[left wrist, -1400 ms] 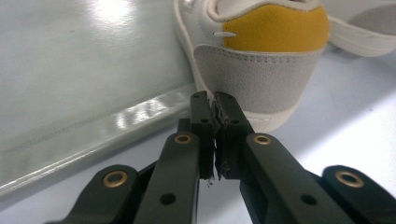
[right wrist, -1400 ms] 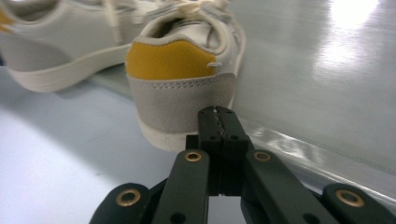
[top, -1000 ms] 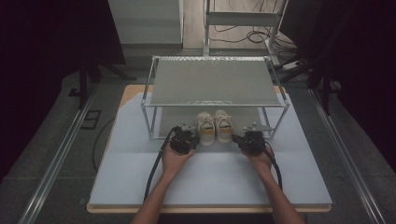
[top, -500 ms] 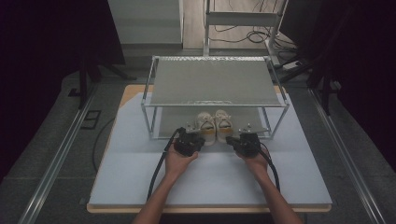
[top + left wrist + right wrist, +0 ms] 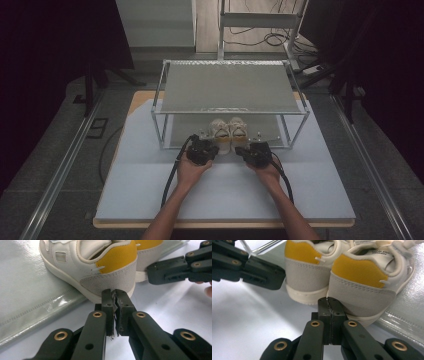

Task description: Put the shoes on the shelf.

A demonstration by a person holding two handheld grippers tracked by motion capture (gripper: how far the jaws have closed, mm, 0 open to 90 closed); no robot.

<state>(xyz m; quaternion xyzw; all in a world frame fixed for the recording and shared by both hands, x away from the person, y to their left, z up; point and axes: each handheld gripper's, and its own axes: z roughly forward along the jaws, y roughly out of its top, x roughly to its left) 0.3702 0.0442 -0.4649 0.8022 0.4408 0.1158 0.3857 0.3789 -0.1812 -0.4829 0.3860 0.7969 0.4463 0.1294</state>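
Shoes (image 5: 229, 131), a white pair with yellow heel patches, sit side by side at the front edge of the rack's (image 5: 231, 88) lower shelf, heels toward the person. The left gripper (image 5: 114, 295) has its jaws pressed together just behind the left shoe's (image 5: 100, 267) heel; the right gripper (image 5: 329, 302), jaws likewise closed on nothing, sits at the right shoe's (image 5: 367, 282) heel. Both rest on the white desk (image 5: 150, 170).
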